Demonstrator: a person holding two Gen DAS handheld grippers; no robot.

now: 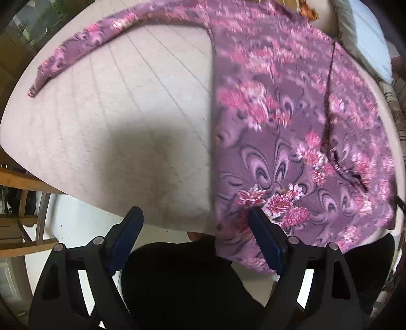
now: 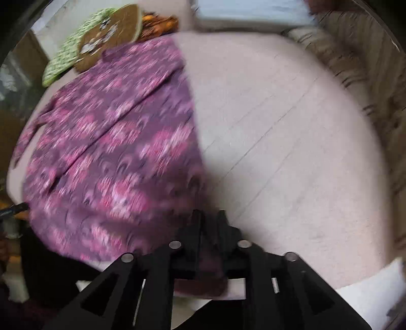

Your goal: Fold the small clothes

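A purple garment with pink flowers (image 1: 279, 121) lies spread on a pale quilted surface (image 1: 127, 106), one long sleeve (image 1: 83, 43) stretched to the far left. My left gripper (image 1: 195, 218) is open at the near edge, its right finger (image 1: 264, 236) over the hem. In the right wrist view the garment (image 2: 109, 152) fills the left half. My right gripper (image 2: 209, 215) is shut on the garment's near right hem corner, and purple cloth shows between and below its fingers.
A green and brown patterned cloth (image 2: 101, 43) and an orange one (image 2: 159, 22) lie at the far edge. A pale pillow (image 1: 365, 40) sits at the far right. A wooden chair (image 1: 22, 203) stands left of the surface.
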